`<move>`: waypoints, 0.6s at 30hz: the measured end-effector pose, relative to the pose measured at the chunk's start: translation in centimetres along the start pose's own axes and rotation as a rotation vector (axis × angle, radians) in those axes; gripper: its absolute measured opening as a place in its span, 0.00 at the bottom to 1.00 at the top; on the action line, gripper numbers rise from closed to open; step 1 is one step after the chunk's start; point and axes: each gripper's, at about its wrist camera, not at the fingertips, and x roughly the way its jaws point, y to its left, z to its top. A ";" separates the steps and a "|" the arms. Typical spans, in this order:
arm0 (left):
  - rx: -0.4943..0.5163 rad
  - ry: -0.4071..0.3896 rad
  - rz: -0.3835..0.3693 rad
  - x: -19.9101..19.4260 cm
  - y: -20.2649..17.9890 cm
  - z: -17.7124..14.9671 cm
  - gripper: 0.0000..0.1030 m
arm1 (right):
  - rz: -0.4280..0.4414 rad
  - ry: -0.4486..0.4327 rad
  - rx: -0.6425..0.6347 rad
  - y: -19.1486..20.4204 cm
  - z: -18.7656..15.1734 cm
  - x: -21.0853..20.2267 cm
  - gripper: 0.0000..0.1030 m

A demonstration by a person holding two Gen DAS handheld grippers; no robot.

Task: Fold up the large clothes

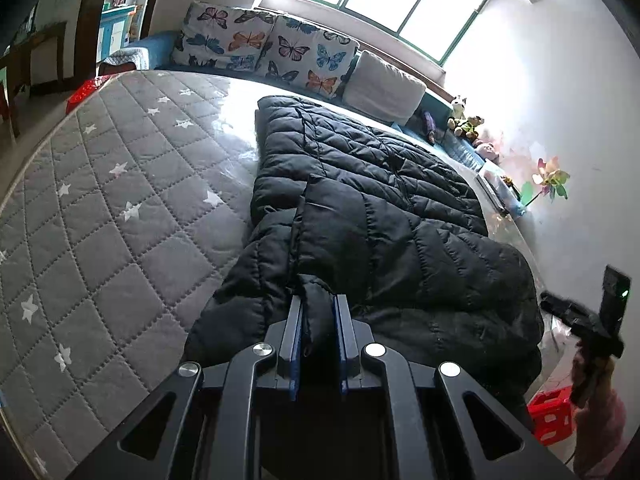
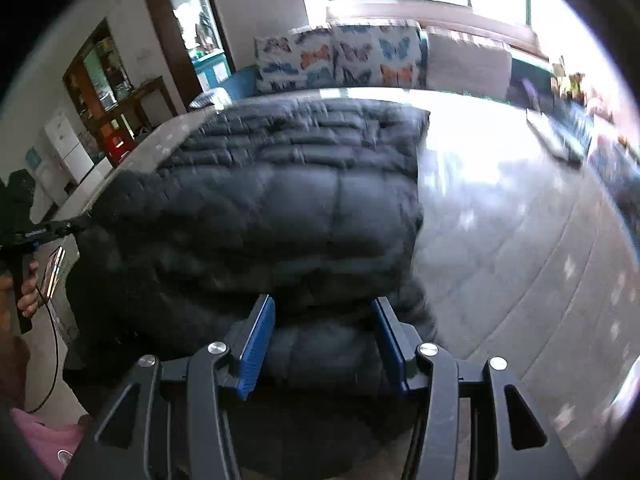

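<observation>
A large black quilted puffer jacket [image 1: 372, 208] lies on the grey star-patterned mattress [image 1: 100, 208]. My left gripper [image 1: 318, 300] is shut on a fold of the jacket at its near edge. In the right wrist view the jacket [image 2: 280, 200] is blurred and fills the middle. My right gripper [image 2: 322, 306] is open, its blue-padded jaws wide apart just above the jacket's near edge, holding nothing. The right gripper also shows at the right edge of the left wrist view [image 1: 580, 320]; the left one shows at the left edge of the right wrist view [image 2: 36, 234].
Butterfly-print cushions [image 1: 264, 46] and a grey cushion [image 1: 384, 84] line the far side under the window. Stuffed toys [image 1: 466, 122] and a paper pinwheel [image 1: 550, 178] stand by the right wall. A red stool [image 1: 550, 412] stands on the floor at the right.
</observation>
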 end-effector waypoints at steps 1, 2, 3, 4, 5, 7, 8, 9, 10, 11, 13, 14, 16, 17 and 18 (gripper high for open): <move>0.004 -0.004 0.008 0.0 -0.1 0.1 0.14 | -0.001 -0.011 -0.006 0.2 0.6 0.1 0.53; 0.007 -0.007 0.013 0.1 -0.3 0.2 0.14 | -0.002 -0.019 -0.006 0.3 1.4 0.4 0.53; 0.008 -0.011 0.018 0.1 -0.4 0.1 0.14 | 0.002 -0.020 -0.003 0.4 1.8 1.0 0.53; 0.009 -0.014 0.023 0.2 -0.4 0.0 0.14 | 0.011 -0.016 0.003 0.5 2.2 1.8 0.53; 0.008 -0.015 0.025 0.2 -0.4 -0.1 0.14 | 0.022 -0.005 0.010 0.6 2.4 2.9 0.53; -0.002 -0.014 0.024 0.4 -0.2 -0.4 0.14 | 0.027 0.034 0.024 0.8 2.1 5.1 0.54; -0.007 -0.014 0.020 0.5 0.0 -0.6 0.14 | 0.016 0.064 0.020 1.2 1.7 6.3 0.55; -0.012 -0.012 0.016 0.5 0.2 -0.6 0.14 | -0.003 0.088 -0.008 1.9 1.2 7.2 0.55; -0.018 -0.005 0.009 0.6 0.4 -0.6 0.14 | -0.035 0.085 -0.047 2.6 0.8 7.4 0.55; -0.021 0.006 0.001 0.6 0.5 -0.6 0.14 | -0.058 0.084 -0.080 3.0 0.8 7.1 0.55; -0.015 0.022 -0.006 0.2 0.5 -0.3 0.16 | -0.051 0.094 -0.097 3.4 1.3 6.0 0.55; -0.009 0.024 -0.006 -0.3 0.4 -0.2 0.17 | -0.026 0.089 -0.093 3.4 1.7 5.3 0.55; 0.004 0.018 0.000 -1.6 0.0 0.3 0.17 | -0.026 0.064 -0.103 3.9 2.3 4.0 0.55; 0.007 0.010 0.007 -2.3 -0.1 0.4 0.17 | -0.026 0.052 -0.113 4.3 2.7 3.7 0.55; 0.009 0.000 0.016 -3.0 -0.2 0.6 0.17 | -0.015 0.042 -0.124 4.7 3.1 3.3 0.55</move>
